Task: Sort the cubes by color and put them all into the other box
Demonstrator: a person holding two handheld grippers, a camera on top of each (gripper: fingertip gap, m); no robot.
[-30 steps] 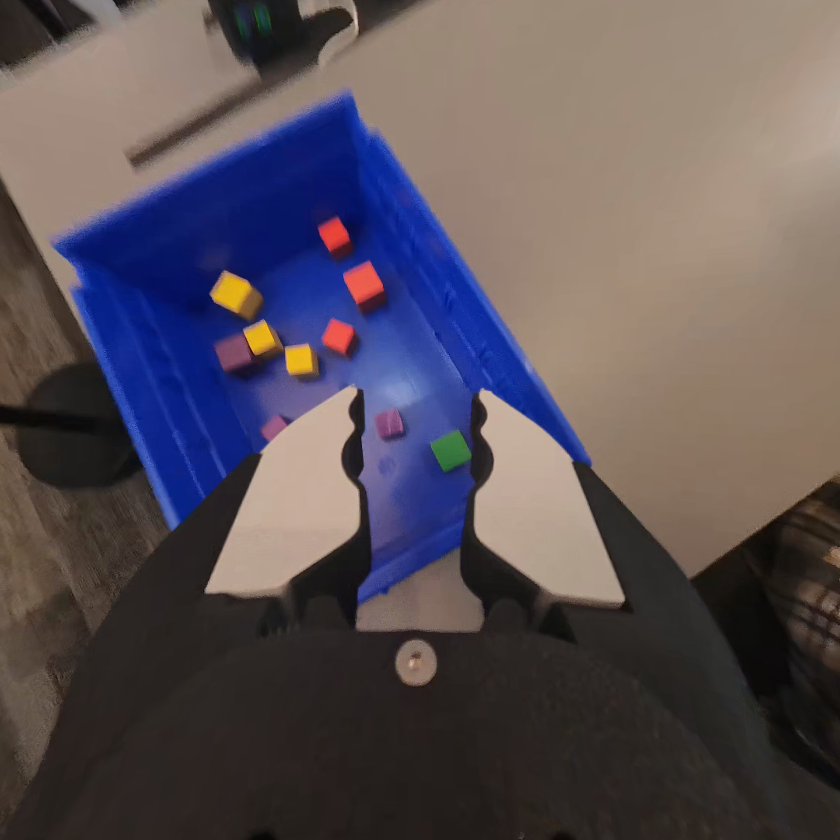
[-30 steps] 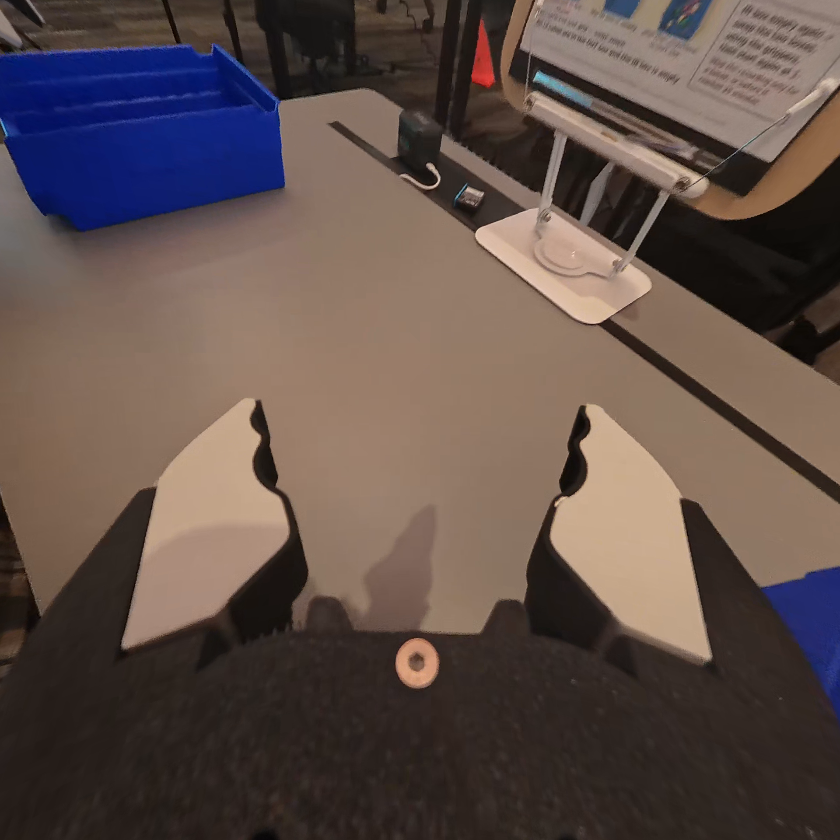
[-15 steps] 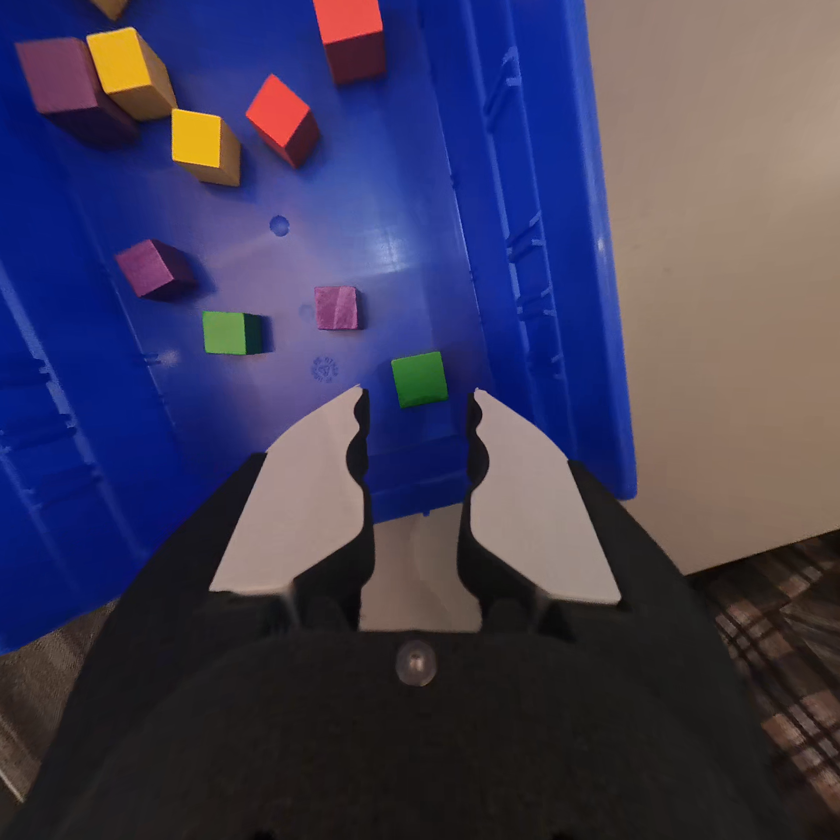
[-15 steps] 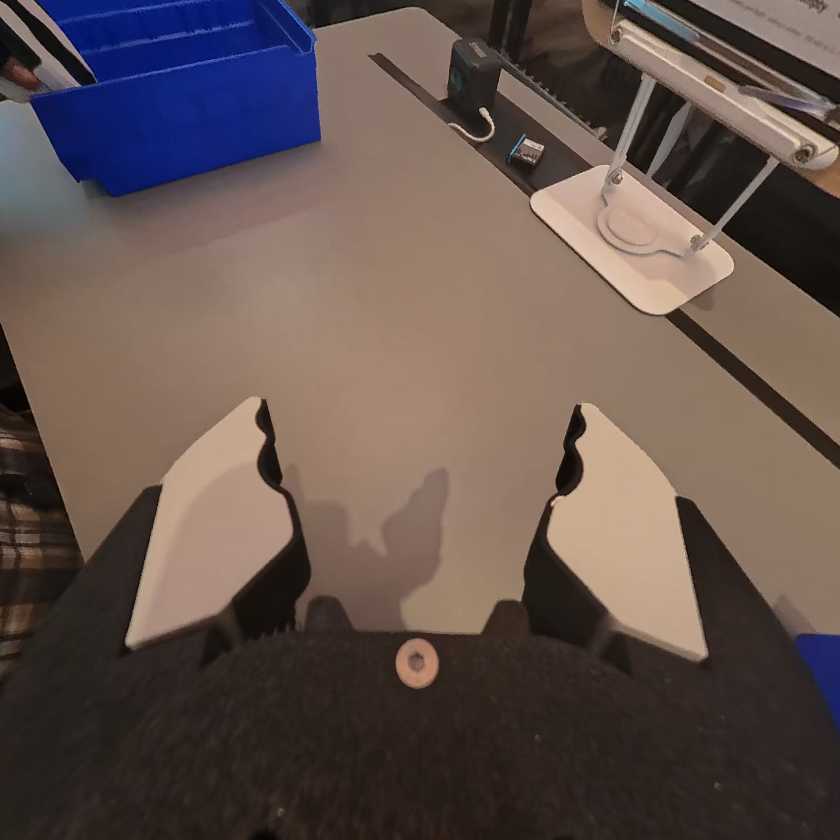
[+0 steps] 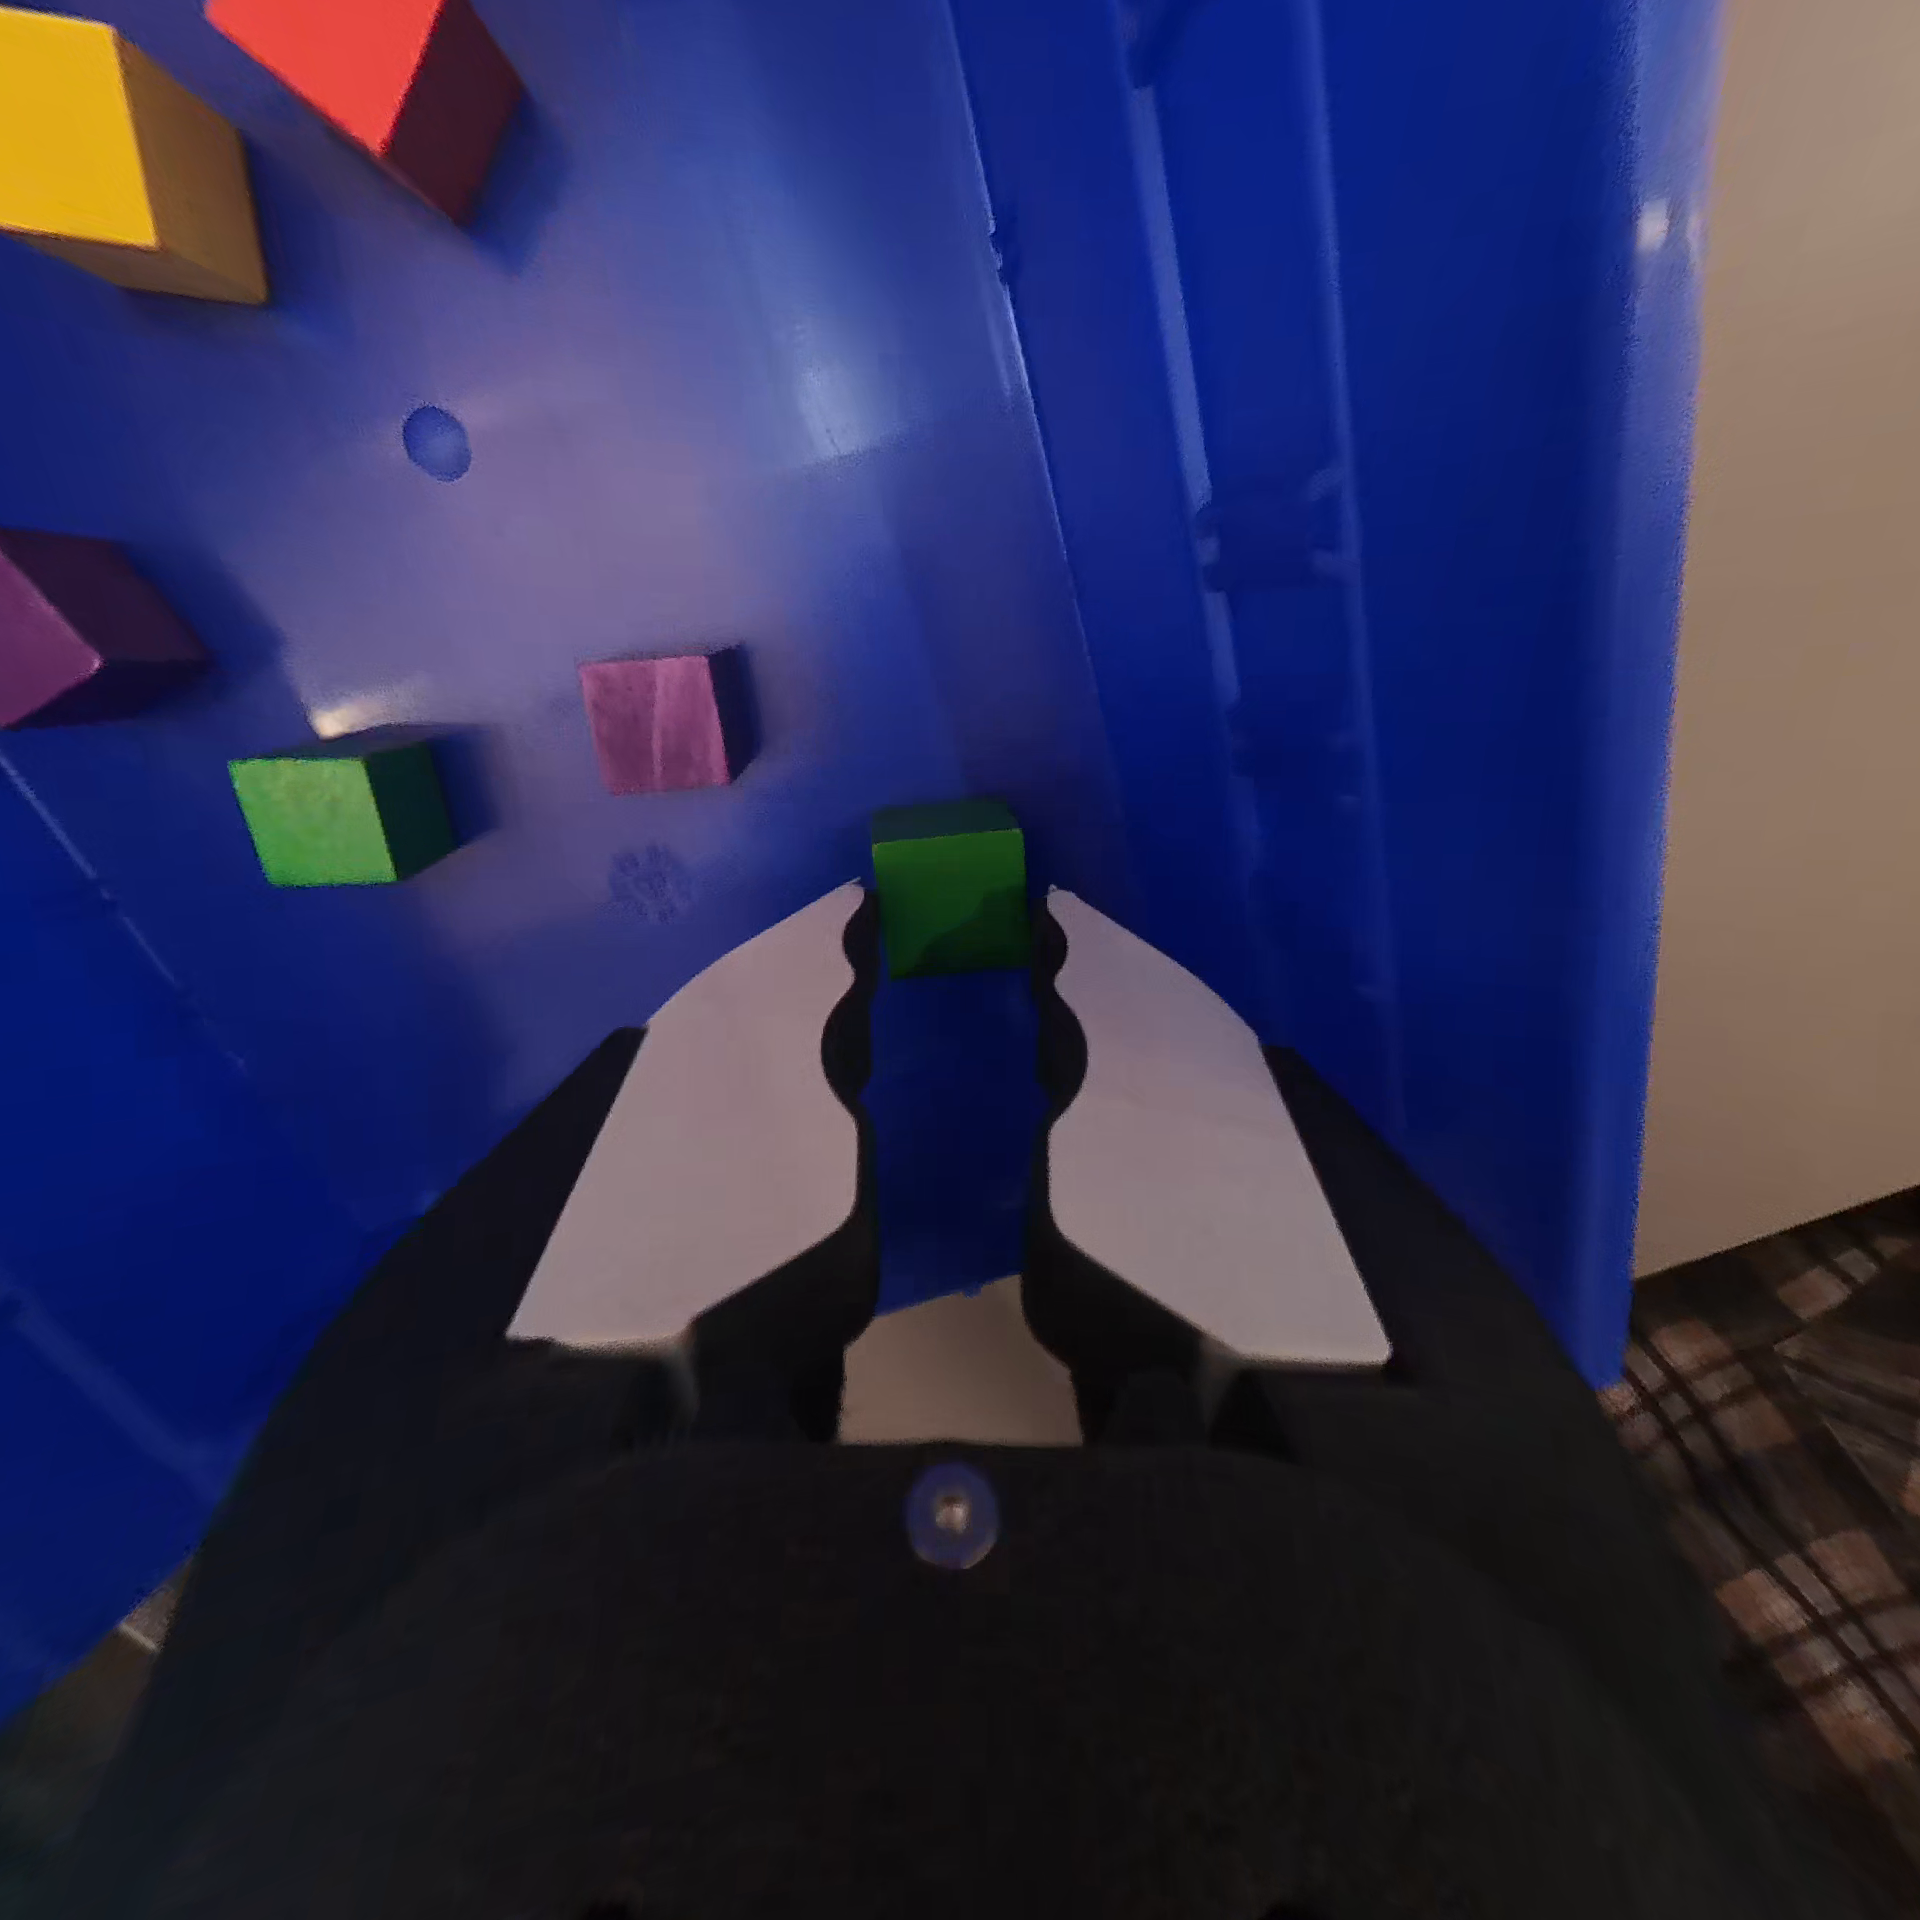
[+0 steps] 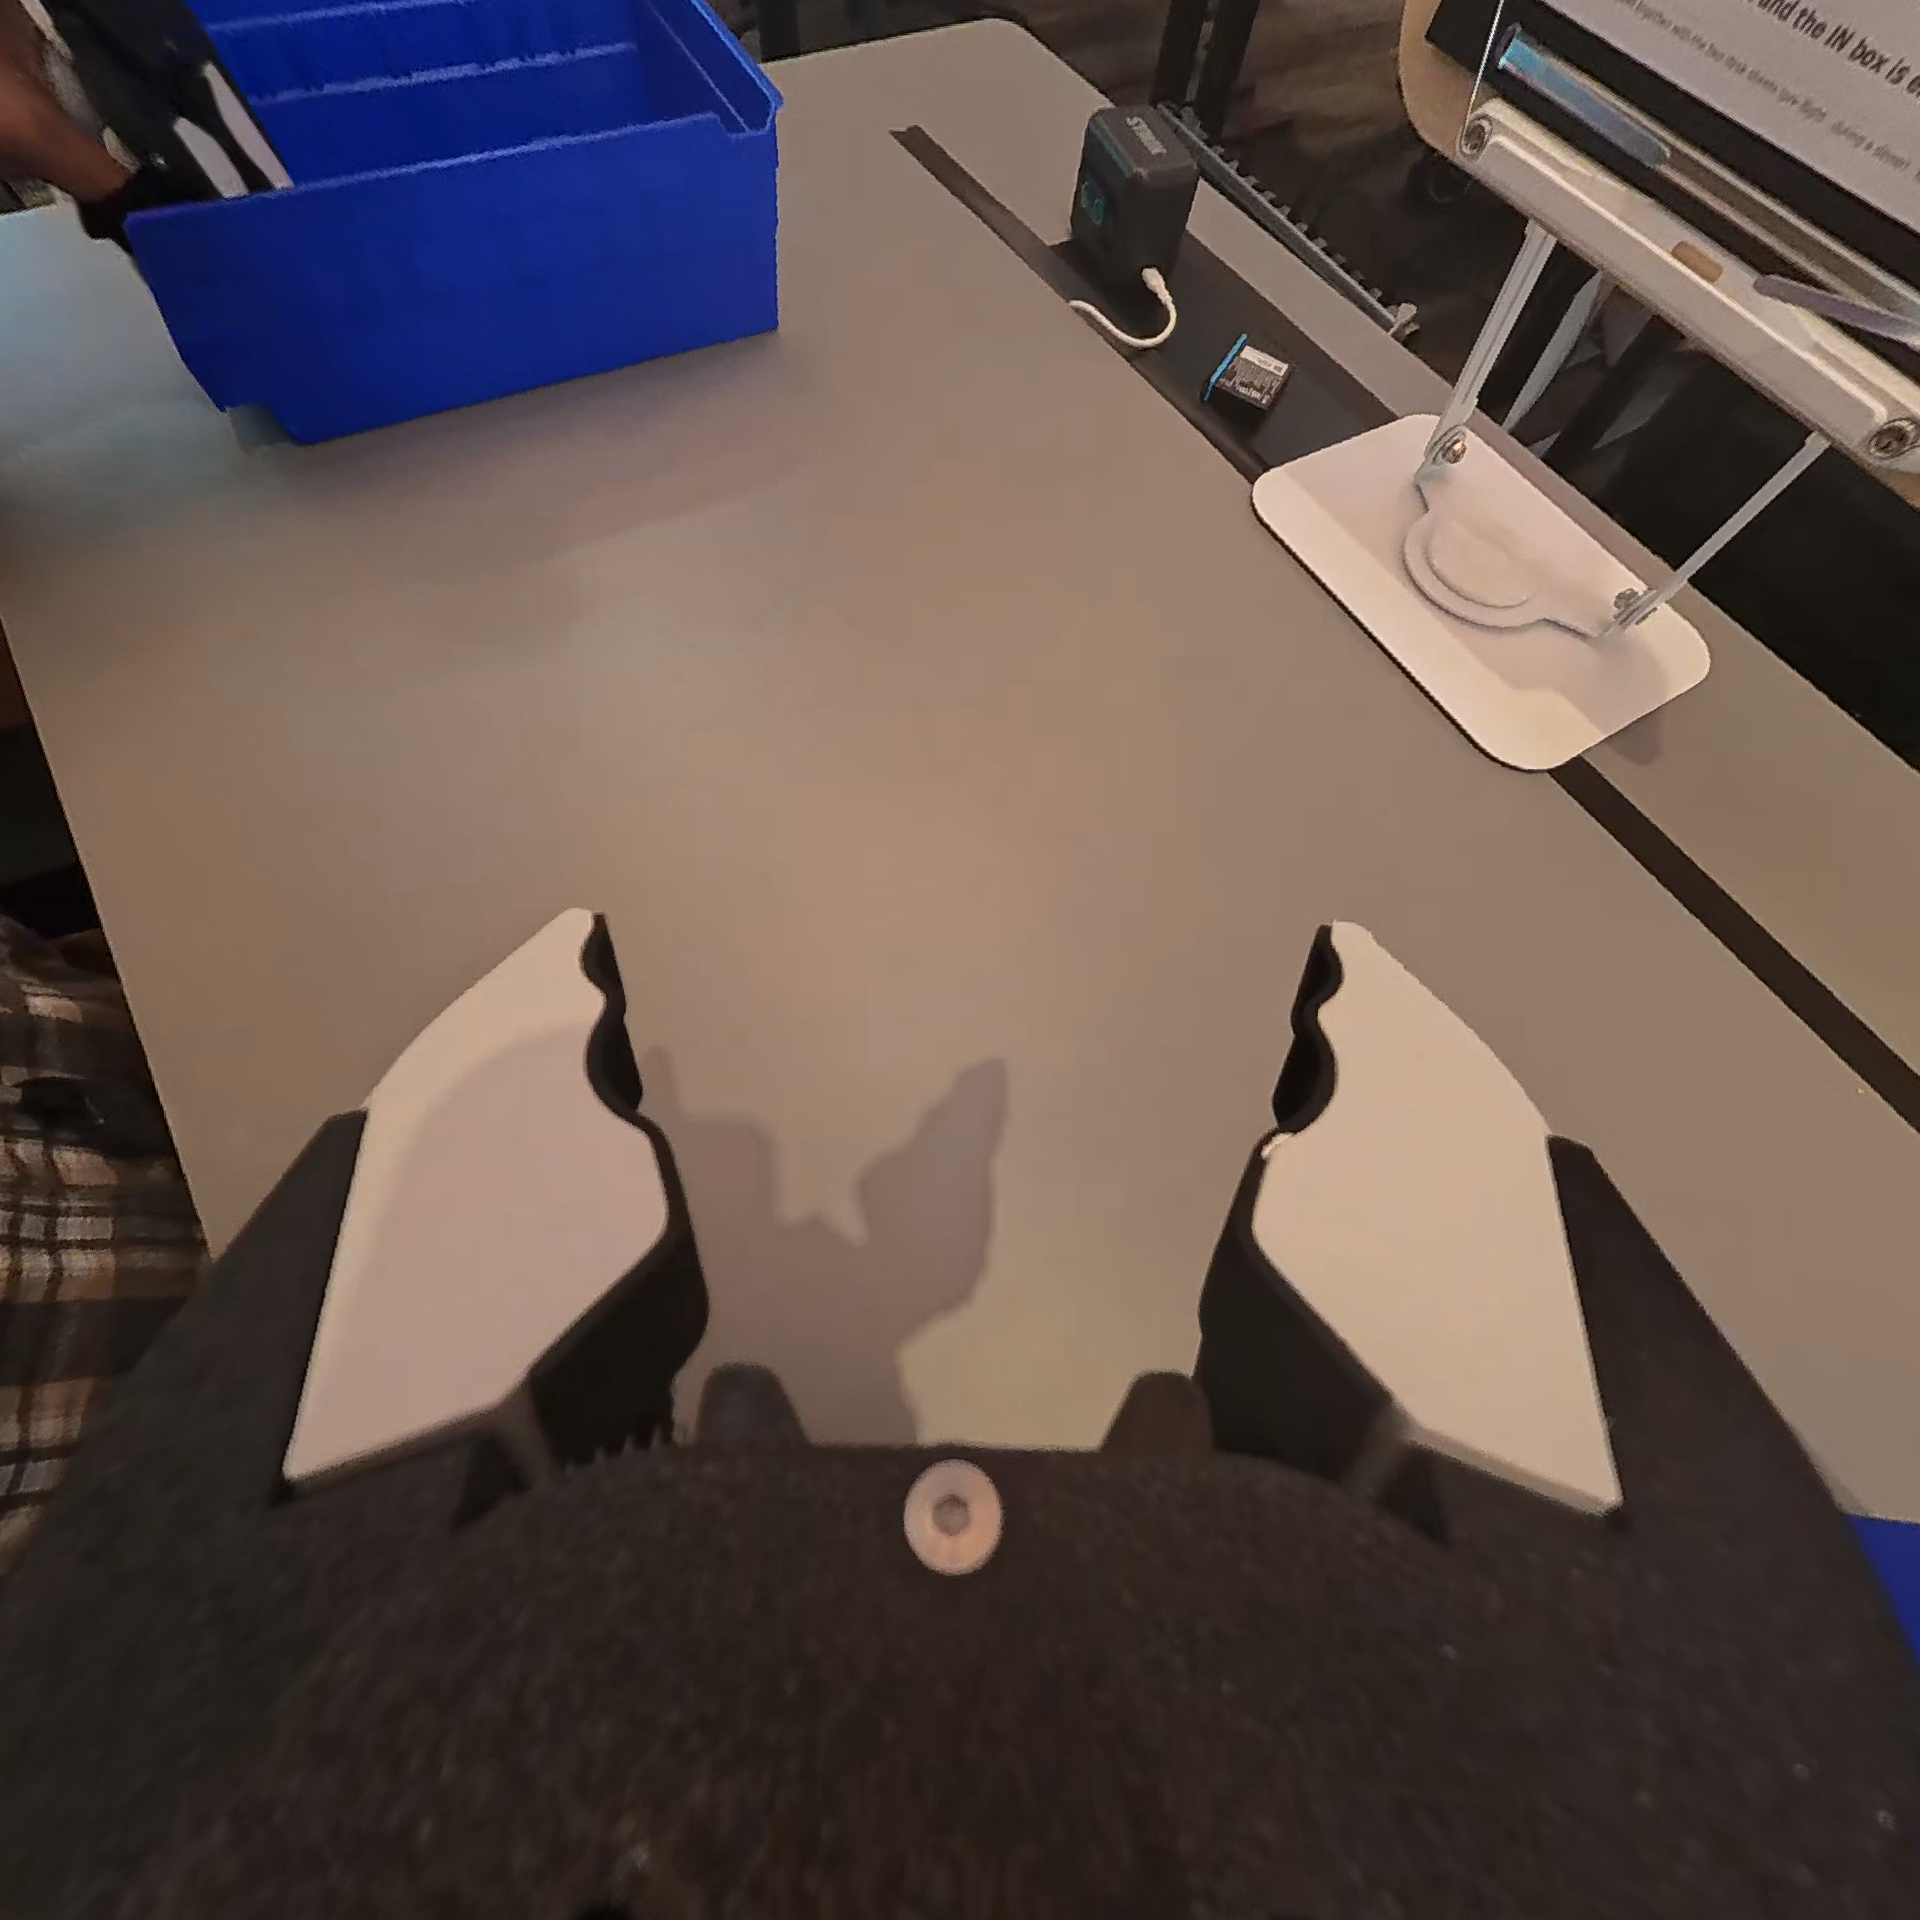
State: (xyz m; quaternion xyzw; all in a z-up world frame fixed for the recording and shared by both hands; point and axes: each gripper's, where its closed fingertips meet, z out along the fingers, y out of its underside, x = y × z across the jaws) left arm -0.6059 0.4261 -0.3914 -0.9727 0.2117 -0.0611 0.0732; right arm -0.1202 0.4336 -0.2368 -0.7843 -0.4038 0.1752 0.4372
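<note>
1. The worktop (image 6: 935, 644) is grey; in the right wrist view it fills more of the picture than a second ago, and the blue box (image 6: 499, 239) at 11 o'clock appears larger and closer.
2. That blue box, seen from inside in the left wrist view (image 5: 1299, 520), now crowds the frame, since the left gripper (image 5: 951, 914) has dropped well down into it since the previous picture.
3. The right gripper (image 6: 961, 935) hovers over bare worktop, jaws wide apart with nothing between them, as before.
4. The left gripper's jaws have narrowed around the green cube (image 5: 951, 894); their tips sit just beside its two sides, and I cannot tell whether they press it yet.
5. The green cube sits on the box floor near the wall at 3 o'clock, matte, with sharp edges and a darker far face.
6. A second green cube (image 5: 332, 816) lies at 9 o'clock from it, a purple cube (image 5: 660, 722) at 11 o'clock.
7. A yellow cube (image 5: 94, 156) and a red cube (image 5: 364, 73) lie farther off at 10 and 11 o'clock.
</note>
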